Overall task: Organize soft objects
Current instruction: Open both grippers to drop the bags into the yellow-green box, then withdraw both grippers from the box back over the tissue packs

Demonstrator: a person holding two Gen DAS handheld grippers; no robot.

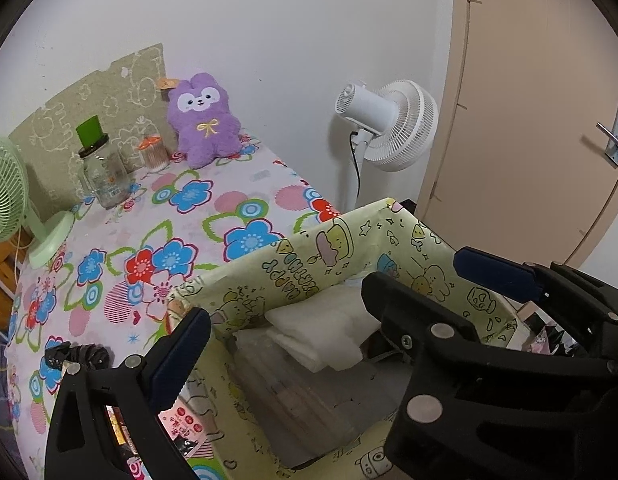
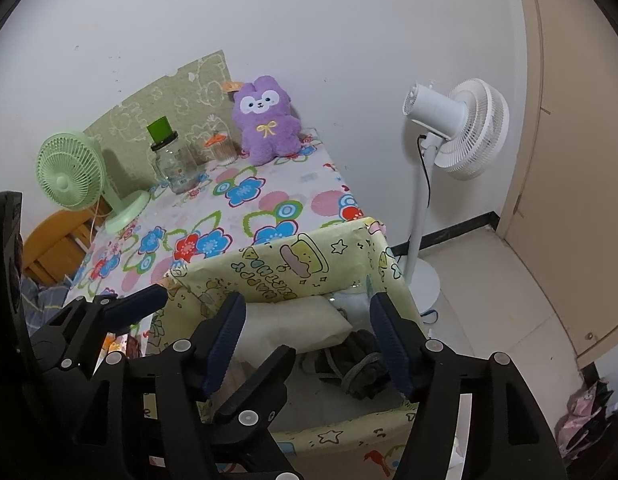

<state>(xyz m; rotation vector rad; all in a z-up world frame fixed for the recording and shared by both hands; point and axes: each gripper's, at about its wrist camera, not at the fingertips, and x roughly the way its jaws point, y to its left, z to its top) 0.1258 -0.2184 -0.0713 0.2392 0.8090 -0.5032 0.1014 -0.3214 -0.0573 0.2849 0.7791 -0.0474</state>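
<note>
I take the yellow patterned box [image 2: 293, 264] as my landmark. Inside it lies a dark knotted bundle [image 2: 359, 364] at the near right corner, loose on the box floor, with a white folded cloth [image 2: 293, 324] against the far wall beside it. A second dark bundle [image 1: 79, 354] lies outside the box on the table [image 1: 245, 184], just off the box's left wall.

My right tool [image 2: 315, 340] hangs over the box interior, above the bundle. Its jaws stand apart at a middling width and nothing sits between them; the pads touch no cloth. My left tool [image 1: 329, 292] hovers over the box's left side, jaws spread wide, also empty; one finger [image 1: 181, 356] is over the left wall, the other over the box's far right.

My judgement: the deposit step for one soft item is finished and the release is done. The next step appears to be the bundle outside the box. That calls for lifting a tool clear of the wall, moving left of the box, and closing on the bundle's bulk.

Further from the box, at the table's far edge, a purple plush toy [image 1: 203, 120] sits upright against the wall. It may be another item to collect.
</note>
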